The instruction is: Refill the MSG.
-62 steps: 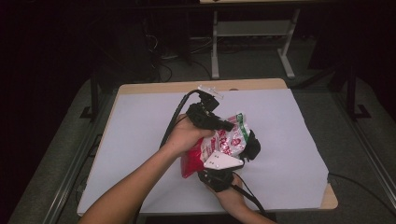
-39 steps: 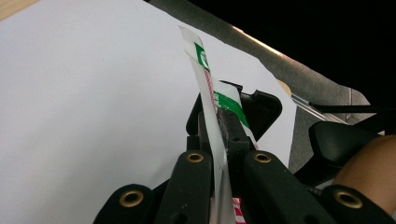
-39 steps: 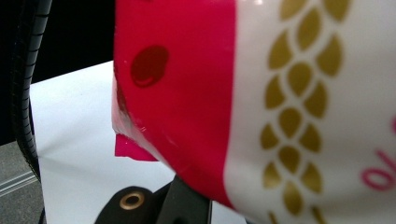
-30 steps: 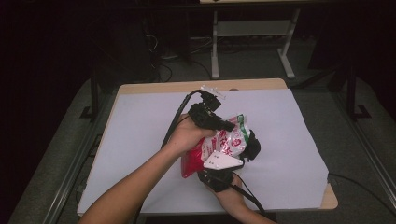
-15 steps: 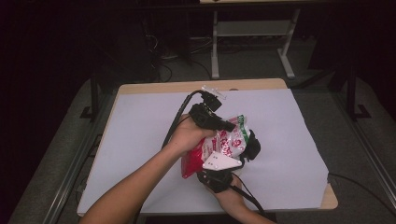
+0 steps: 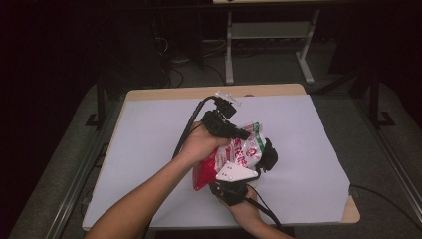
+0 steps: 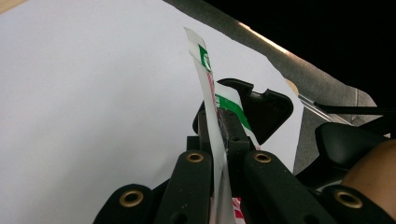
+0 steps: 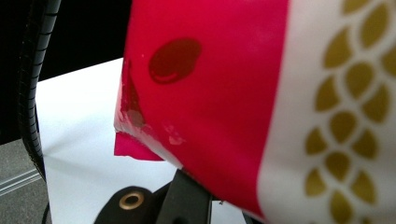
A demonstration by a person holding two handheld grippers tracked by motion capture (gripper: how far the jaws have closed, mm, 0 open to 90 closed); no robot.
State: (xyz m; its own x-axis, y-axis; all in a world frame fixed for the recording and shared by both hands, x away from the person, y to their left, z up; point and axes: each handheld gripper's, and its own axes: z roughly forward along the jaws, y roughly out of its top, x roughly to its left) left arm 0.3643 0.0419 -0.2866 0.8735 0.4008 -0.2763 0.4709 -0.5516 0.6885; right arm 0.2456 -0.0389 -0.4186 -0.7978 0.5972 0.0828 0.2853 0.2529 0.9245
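Note:
A red and white snack bag (image 6: 248, 146) is held up over the white-covered table (image 6: 149, 149), between both grippers. My left gripper (image 6: 244, 133) comes from the upper left and is shut on the bag's top edge. In the left gripper view its jaws (image 7: 219, 137) pinch the thin white and green seam of the bag (image 7: 201, 70). My right gripper (image 6: 266, 152), with its grey plate facing up, reaches from below and is shut on the bag's right side. In the right gripper view the bag (image 8: 224, 93) hangs close in red, white and gold over the gripper (image 8: 201, 207), hiding most of the jaws.
Wooden table edges (image 6: 209, 92) show at the back and front right corner. A metal rail (image 6: 79, 179) runs along the left side. Dark floor with a white desk frame (image 6: 268, 30) lies beyond. A black cable (image 6: 186, 132) trails from the left gripper.

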